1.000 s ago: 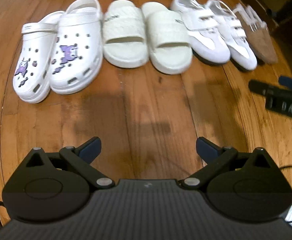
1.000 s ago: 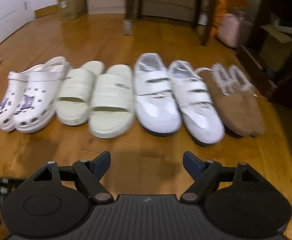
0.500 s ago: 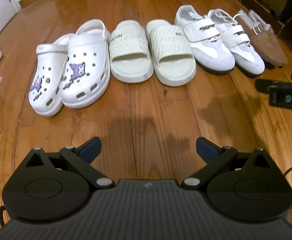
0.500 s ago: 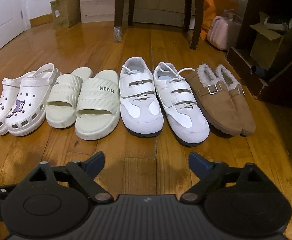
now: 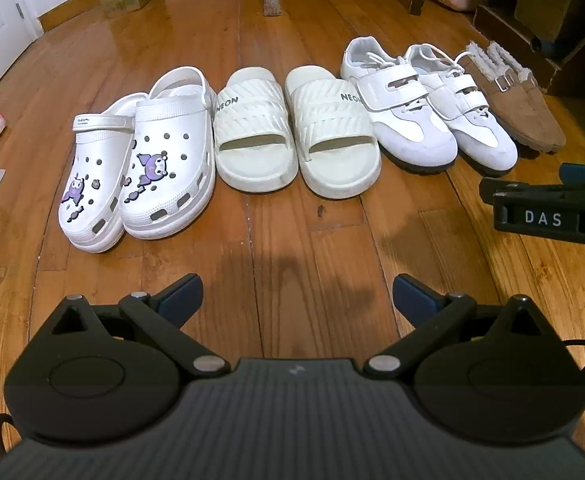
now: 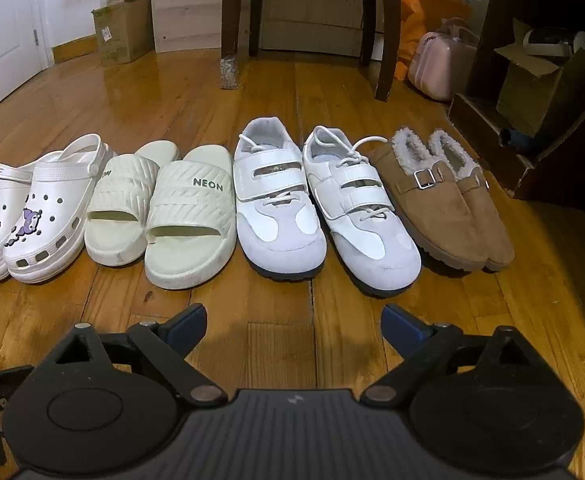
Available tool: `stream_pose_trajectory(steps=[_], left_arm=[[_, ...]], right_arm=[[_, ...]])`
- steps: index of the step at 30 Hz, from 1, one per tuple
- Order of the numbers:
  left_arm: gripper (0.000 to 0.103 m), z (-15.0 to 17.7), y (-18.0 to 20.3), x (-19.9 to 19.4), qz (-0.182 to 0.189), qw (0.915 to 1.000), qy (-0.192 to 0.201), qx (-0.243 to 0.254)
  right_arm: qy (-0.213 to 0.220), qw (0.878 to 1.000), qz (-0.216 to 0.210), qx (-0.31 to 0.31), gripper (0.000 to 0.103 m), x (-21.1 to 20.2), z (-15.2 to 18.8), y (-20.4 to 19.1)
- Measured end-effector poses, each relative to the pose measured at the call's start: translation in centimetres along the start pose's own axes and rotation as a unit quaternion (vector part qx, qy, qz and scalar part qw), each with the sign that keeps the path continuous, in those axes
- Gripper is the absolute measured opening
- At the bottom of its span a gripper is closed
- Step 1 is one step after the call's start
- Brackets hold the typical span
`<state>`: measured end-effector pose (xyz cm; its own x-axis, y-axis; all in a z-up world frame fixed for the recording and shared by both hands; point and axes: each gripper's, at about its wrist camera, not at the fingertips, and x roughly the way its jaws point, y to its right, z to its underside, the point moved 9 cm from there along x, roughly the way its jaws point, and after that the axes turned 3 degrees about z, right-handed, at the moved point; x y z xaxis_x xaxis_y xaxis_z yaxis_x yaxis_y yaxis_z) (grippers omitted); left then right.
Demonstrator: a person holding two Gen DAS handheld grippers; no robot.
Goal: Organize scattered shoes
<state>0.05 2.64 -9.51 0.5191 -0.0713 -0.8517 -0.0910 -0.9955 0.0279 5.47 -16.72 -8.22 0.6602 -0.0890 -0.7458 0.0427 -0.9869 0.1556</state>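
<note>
Both grippers hanging wide open, empty: left gripper (image 5: 296,294), right gripper (image 6: 294,324). Ahead of them: clogs (image 5: 140,160), NEON slides (image 5: 296,136), velcro sneakers (image 6: 324,204), fleece-lined loafers (image 6: 448,200) sitting paired in one row. Risk, judged: a low gripper nudging toes, skewing the line

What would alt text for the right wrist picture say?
Four pairs of shoes line a wooden floor: white clogs, cream slides, white sneakers, brown slippers. The right claw hangs open and empty in front.
</note>
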Motion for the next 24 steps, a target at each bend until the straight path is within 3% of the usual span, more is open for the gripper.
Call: stream_pose_trajectory(steps=[24], left_arm=[[0.103,0.5,1.1,0.4,0.014,0.9998,-0.007,0.011]], right_arm=[[-0.031,1.000,0.005,0.001,0.095,1.3,1.8,0.7]])
